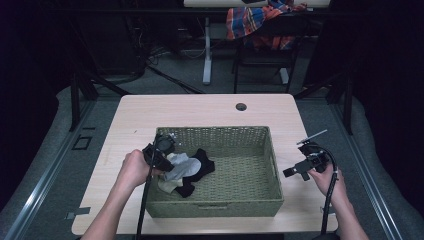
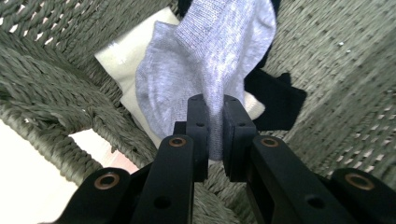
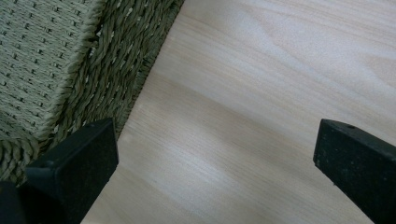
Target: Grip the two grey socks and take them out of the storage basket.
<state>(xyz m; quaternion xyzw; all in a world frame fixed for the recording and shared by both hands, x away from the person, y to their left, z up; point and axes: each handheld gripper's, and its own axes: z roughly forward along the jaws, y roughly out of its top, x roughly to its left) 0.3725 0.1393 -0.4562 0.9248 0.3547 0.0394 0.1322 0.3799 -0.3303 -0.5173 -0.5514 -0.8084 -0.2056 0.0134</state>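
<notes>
Grey sock (image 2: 205,60) is the thing in hand: our left gripper (image 2: 215,122) has its two black jaws pinched on a fold of it, the pads nearly together with only the knit cloth between them. In the left gripper view the sock spreads from the jaws toward the upper middle of the frame, lying over a cream sock (image 2: 126,60) and a black sock (image 2: 275,95) on the woven floor of the basket (image 2: 336,70). Seen from the high view, the grey sock (image 1: 182,167) sits left of centre, in the basket's (image 1: 260,172) left half, with the left gripper (image 1: 159,152) at the rim there. Our right gripper (image 1: 296,171) hangs at the right of that frame, over the table (image 1: 200,107) beside the basket. Its own view shows the jaws standing wide apart with bare wood (image 3: 261,102) between them, touching nothing, the basket's outer wall (image 3: 70,60) at upper left.
</notes>
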